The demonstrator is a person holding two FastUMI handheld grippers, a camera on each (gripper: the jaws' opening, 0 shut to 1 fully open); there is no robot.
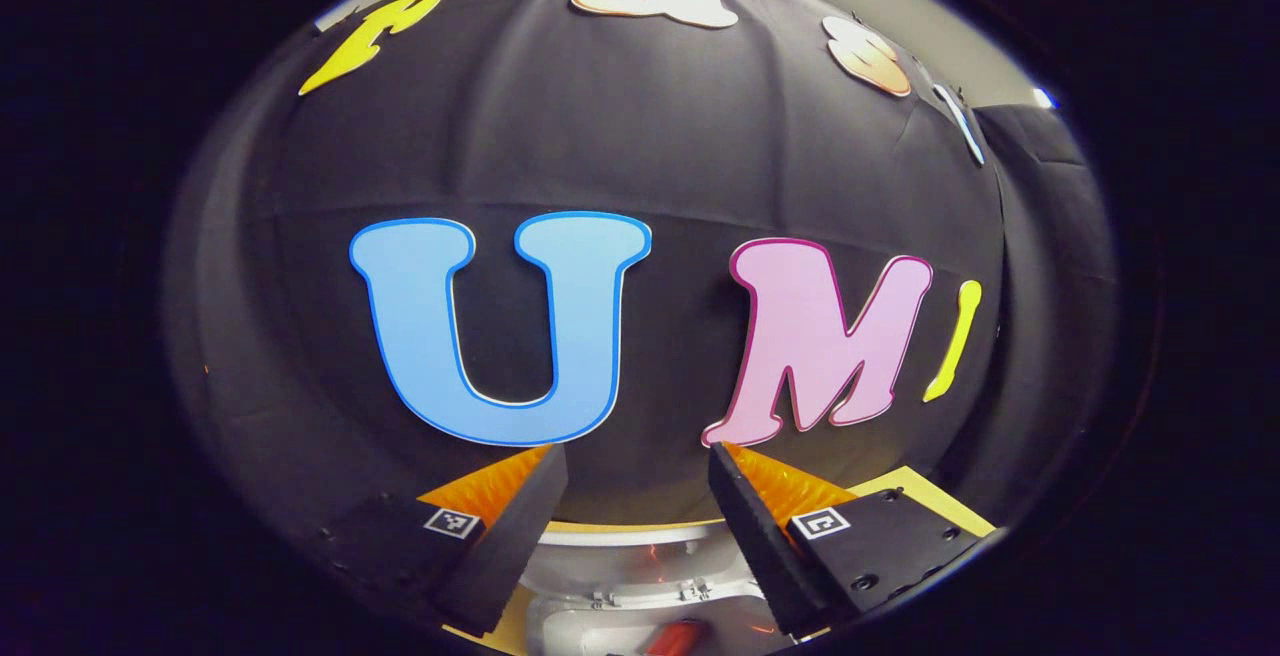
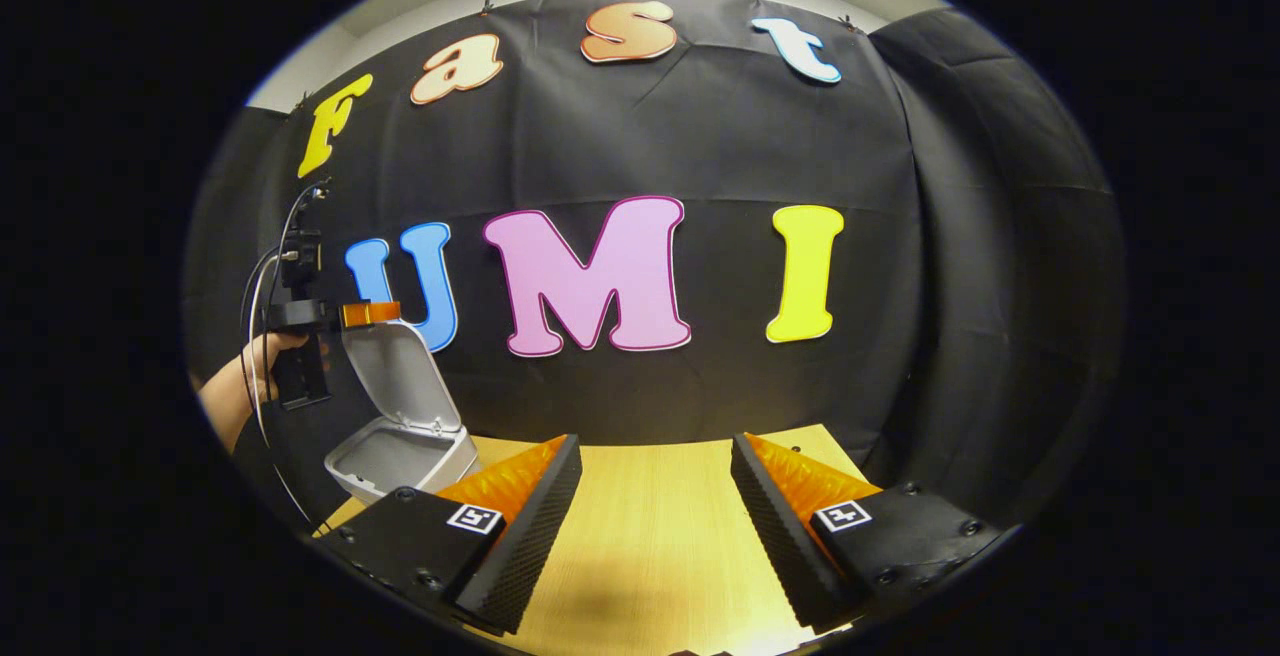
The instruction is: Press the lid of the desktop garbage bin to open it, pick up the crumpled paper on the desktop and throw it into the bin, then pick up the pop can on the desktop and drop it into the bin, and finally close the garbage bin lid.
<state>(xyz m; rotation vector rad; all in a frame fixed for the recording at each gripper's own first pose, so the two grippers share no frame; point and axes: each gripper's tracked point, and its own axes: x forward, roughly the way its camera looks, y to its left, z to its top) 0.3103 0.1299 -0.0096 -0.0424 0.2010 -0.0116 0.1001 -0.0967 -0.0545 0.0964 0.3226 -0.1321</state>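
Both sets of jaws stood wide apart with nothing between them. Seen in the left gripper view, the left gripper [image 1: 637,466] hung above the garbage bin [image 1: 640,576], whose pale rim and hinge showed low between the two fingers, and a small red shape [image 1: 675,636] lay inside the bin's mouth at the very bottom edge; whether that was the pop can could not be told. A strip of the yellow wooden table [image 1: 940,496] showed past the right-hand finger in that view. In the right gripper view, the right gripper [image 2: 655,456] was held over the bare wooden table [image 2: 650,536], its fingers spread and touching nothing. Far off to the left in that same view the white garbage bin [image 2: 400,456] sat near the table's back edge with its lid [image 2: 400,376] tilted up and open, leaning back toward the black cloth wall [image 2: 900,266]. Just above the raised lid was the left gripper [image 2: 368,314], gripped by a person's hand [image 2: 262,361], with cables [image 2: 262,276] looping up from it. From that distance its fingers appeared close to the lid's upper edge, but whether they touched it could not be made out. The crumpled paper could not be made out on the stretch of table that showed.
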